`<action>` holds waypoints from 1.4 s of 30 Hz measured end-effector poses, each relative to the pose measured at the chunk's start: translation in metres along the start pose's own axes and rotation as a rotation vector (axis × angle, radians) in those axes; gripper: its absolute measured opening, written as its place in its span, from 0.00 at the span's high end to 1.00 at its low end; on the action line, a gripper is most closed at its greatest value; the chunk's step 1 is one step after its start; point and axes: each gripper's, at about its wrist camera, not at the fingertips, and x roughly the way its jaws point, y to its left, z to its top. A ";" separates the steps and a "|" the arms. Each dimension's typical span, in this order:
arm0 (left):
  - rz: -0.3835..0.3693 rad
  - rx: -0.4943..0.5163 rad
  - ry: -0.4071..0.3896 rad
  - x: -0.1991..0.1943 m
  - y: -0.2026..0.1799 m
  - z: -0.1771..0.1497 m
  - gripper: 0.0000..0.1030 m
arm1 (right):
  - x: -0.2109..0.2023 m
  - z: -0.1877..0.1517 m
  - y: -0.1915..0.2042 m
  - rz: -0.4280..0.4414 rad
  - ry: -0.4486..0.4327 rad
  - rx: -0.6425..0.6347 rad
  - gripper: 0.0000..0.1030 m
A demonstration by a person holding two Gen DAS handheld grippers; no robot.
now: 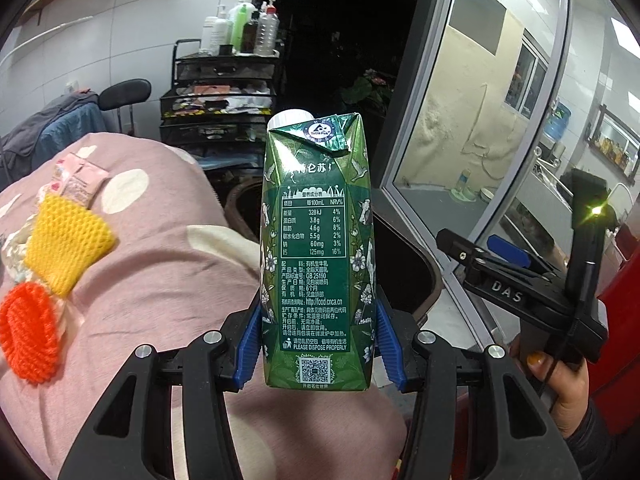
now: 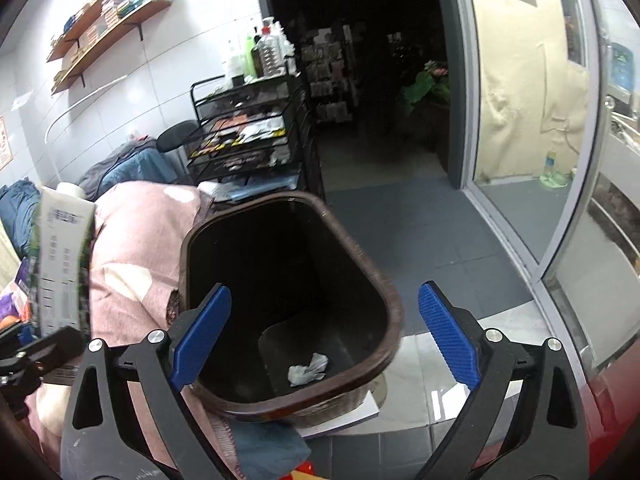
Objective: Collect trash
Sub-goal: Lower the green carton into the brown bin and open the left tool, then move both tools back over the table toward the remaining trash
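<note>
My left gripper (image 1: 316, 344) is shut on a green milk carton (image 1: 318, 248) with a white cap, held upright above the pink quilt (image 1: 168, 264). The carton also shows blurred at the left edge of the right wrist view (image 2: 60, 264). My right gripper (image 2: 324, 332) is open and empty, hovering over a dark brown trash bin (image 2: 200, 248) beside the bed. A crumpled white tissue (image 2: 307, 369) lies at the bin's bottom. The right gripper shows in the left wrist view (image 1: 520, 264). On the quilt lie a yellow foam net (image 1: 68, 240), an orange foam net (image 1: 30, 340) and a pink packet (image 1: 82, 182).
A black wire cart (image 2: 248, 136) with bottles on top stands behind the bin. A glass door frame (image 2: 500, 220) runs along the right. A dark doorway (image 2: 360, 80) opens behind. Wall shelves (image 2: 108, 20) hang at upper left. A black stool (image 1: 124, 94) stands by the cart.
</note>
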 end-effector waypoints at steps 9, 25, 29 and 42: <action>-0.025 0.027 0.104 0.040 -0.019 0.017 0.52 | -0.011 0.006 -0.025 -0.044 -0.021 0.032 0.08; -0.029 0.032 0.225 0.091 -0.031 0.029 0.24 | -0.007 0.007 -0.045 -0.095 -0.010 0.045 0.05; -0.003 0.053 0.168 0.080 -0.032 0.030 0.15 | -0.007 0.007 -0.046 -0.100 -0.012 0.047 0.05; 0.135 0.103 -0.077 0.000 -0.011 0.023 0.07 | -0.008 0.002 -0.021 -0.030 -0.001 0.037 0.05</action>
